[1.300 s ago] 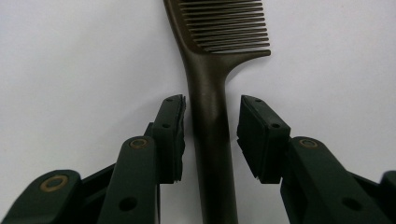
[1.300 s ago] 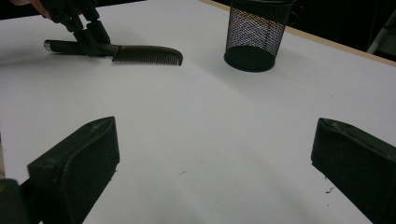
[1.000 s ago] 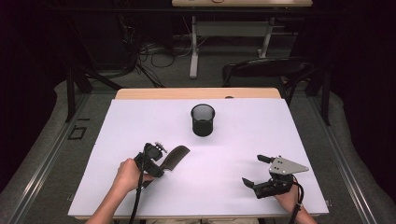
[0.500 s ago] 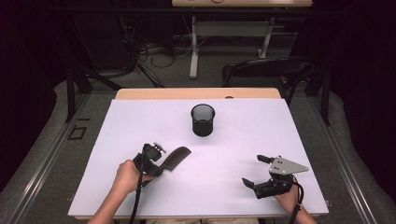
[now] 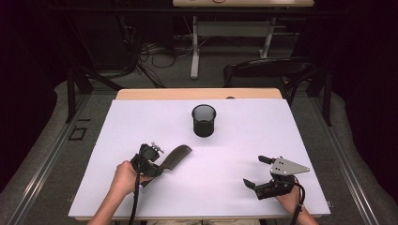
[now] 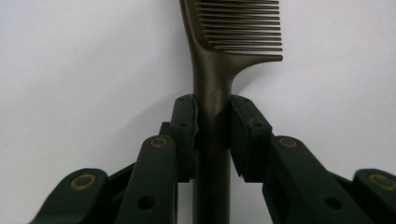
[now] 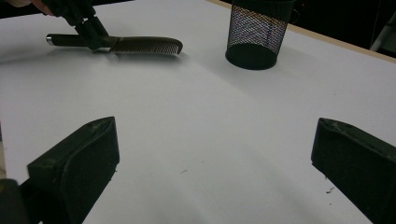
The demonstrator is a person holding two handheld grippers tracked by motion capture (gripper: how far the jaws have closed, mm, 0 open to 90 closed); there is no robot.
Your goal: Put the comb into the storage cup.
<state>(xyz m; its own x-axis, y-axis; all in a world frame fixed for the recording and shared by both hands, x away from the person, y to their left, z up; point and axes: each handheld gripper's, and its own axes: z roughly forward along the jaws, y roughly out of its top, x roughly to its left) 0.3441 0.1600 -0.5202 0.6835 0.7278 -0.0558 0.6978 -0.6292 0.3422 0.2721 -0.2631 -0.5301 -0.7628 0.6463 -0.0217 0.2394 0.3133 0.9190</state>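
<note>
White tabletop carries the scene as we take hold of a dark brown comb near its front left, with a black mesh cup standing upright well apart toward the far middle. We judge the step in hand to be the pick-up: our left gripper has just been closing, and its pads now clamp the comb's handle from both sides, just below where the teeth begin. The toothed end juts past the fingertips toward the cup, low over the table. Next, in our judgement, comes a lift and a carry to the cup, tipping the comb upright to clear the rim. Our right gripper rests at the front right, jaws spread wide, holding nothing.
</note>
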